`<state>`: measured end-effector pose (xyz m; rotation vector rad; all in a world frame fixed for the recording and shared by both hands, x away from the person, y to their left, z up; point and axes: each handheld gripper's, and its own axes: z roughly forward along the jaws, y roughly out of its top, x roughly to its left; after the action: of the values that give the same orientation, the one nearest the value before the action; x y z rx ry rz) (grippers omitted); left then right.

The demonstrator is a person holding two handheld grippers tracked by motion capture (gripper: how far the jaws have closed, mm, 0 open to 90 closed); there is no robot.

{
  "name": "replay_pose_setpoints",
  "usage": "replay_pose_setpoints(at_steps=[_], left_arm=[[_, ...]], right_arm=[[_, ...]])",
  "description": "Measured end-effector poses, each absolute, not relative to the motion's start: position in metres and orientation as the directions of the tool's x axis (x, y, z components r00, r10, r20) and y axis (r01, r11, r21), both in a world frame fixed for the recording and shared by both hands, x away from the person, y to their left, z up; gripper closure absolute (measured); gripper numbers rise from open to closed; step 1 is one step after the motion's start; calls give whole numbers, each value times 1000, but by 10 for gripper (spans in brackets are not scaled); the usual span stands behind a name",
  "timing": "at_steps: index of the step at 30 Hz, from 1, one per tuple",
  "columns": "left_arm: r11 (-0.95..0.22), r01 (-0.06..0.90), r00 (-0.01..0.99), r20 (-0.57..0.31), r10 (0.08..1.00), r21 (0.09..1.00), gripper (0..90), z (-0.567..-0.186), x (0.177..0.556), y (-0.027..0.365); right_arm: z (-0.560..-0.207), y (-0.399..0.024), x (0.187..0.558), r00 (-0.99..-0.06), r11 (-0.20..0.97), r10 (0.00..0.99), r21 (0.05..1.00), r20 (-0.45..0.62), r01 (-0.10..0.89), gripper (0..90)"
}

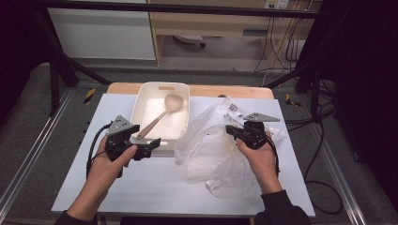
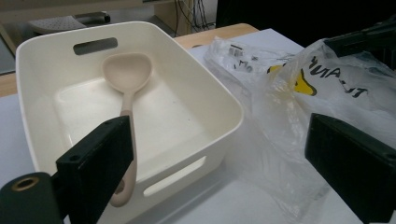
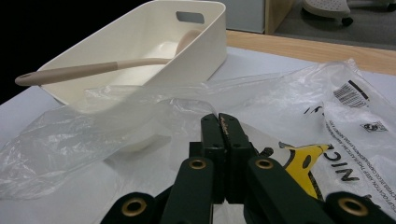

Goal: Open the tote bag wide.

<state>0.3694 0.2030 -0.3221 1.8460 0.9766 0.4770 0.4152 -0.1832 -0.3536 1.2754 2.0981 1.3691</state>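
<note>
Right tool is pinched shut on the plastic bag lying on the desk beside the tub, while the left tool gapes empty, so it should grab the bag's other edge gently.

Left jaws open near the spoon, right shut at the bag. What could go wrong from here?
1. The spoon leans on the bin rim with its handle overhanging; a nudge from the open left gripper might tip it out.
2. The right gripper is shut at thin film of the bag; whether it pinches it is unclear, and a pull could tear or slip.
3. The bag lies against the bin, so lifting it may drag the bin.
</note>
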Motion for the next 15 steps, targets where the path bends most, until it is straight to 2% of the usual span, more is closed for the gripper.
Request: replay_pose_setpoints(at_steps=[15], left_arm=[[-233,431,574,-66,816,871,79,-318,385,209]], right_arm=[[-353,-182,415,-551,145,814,855,183,498,900]])
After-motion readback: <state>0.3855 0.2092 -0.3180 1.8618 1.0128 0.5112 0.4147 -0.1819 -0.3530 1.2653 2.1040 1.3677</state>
